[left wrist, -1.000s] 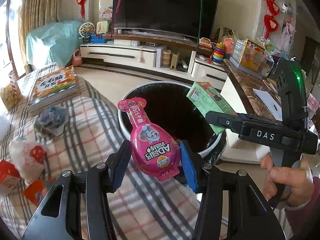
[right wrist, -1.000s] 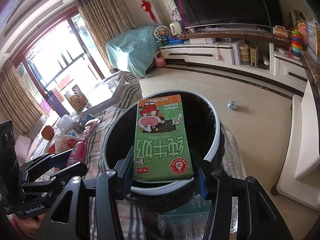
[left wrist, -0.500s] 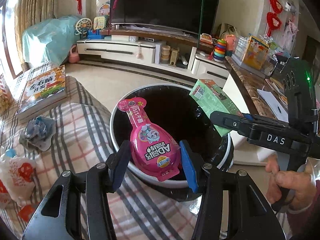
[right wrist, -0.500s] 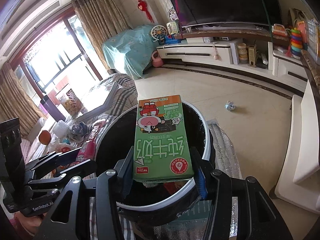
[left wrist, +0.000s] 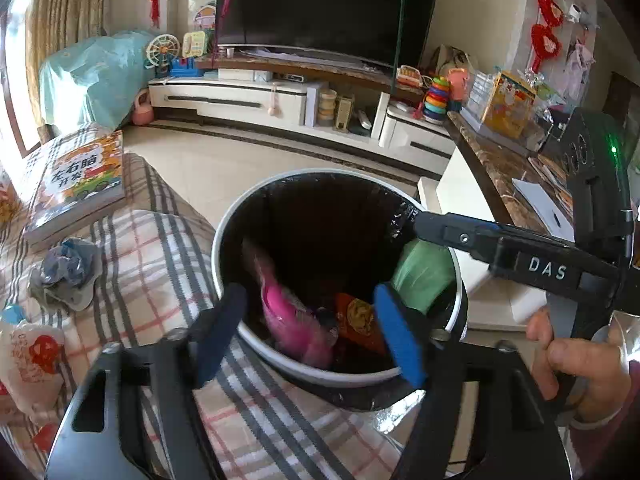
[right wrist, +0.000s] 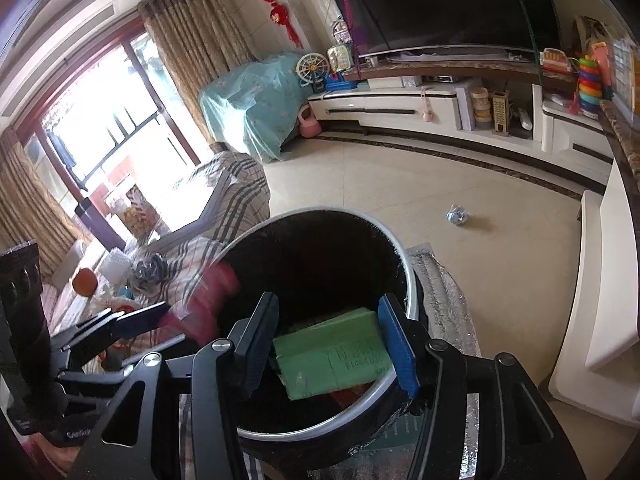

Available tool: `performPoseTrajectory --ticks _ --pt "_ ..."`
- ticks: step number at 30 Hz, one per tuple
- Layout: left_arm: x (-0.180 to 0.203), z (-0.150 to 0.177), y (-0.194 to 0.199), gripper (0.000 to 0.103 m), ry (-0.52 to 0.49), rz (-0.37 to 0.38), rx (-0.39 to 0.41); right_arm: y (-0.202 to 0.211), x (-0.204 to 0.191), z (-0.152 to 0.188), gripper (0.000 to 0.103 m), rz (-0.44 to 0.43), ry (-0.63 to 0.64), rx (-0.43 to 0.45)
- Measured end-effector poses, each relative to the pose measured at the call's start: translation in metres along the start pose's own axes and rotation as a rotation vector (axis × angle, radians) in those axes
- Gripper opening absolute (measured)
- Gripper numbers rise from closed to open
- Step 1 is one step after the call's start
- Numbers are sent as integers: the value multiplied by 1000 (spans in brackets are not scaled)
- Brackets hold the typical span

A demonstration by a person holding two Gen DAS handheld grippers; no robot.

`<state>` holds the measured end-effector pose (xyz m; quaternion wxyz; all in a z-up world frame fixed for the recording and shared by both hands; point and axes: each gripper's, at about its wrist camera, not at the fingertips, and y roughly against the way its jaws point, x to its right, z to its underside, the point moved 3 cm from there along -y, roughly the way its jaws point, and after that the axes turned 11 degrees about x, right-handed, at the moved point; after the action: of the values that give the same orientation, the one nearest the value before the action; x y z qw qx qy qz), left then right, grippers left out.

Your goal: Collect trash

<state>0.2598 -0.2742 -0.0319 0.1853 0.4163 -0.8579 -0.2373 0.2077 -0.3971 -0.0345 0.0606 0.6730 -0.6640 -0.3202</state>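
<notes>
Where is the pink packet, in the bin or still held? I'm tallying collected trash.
In the bin. The pink packet is blurred, dropping inside the bin, clear of the opening left gripper.

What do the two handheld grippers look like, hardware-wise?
Both are black, angular linkage frames with silver pivot screws. The left gripper has blue pads on its fingers. The right gripper has the same build, one pad blue; from the left wrist camera its body shows white "DAS" lettering and a green light. A reddish sleeve cuff shows at the hand that holds it.
</notes>
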Motion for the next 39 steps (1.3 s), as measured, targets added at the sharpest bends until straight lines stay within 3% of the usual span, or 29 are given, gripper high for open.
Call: performPoseTrajectory --ticks 2,4,10,22,39 --pt "-2 2 4 75 9 -1 3 5 1 -1 57 4 -10 16" --pt "-5 5 9 75 25 -1 4 10 1 1 67 3 -20 28" --pt "-16 22 33 75 57 -20 15 20 -13 13 83 -6 -29 52" --pt "-66 71 98 78 167 -96 32 32 -60 43 97 -93 -54 44" --pt "-157 128 170 78 309 -265 49 19 -153 88 98 -208 66 -42"
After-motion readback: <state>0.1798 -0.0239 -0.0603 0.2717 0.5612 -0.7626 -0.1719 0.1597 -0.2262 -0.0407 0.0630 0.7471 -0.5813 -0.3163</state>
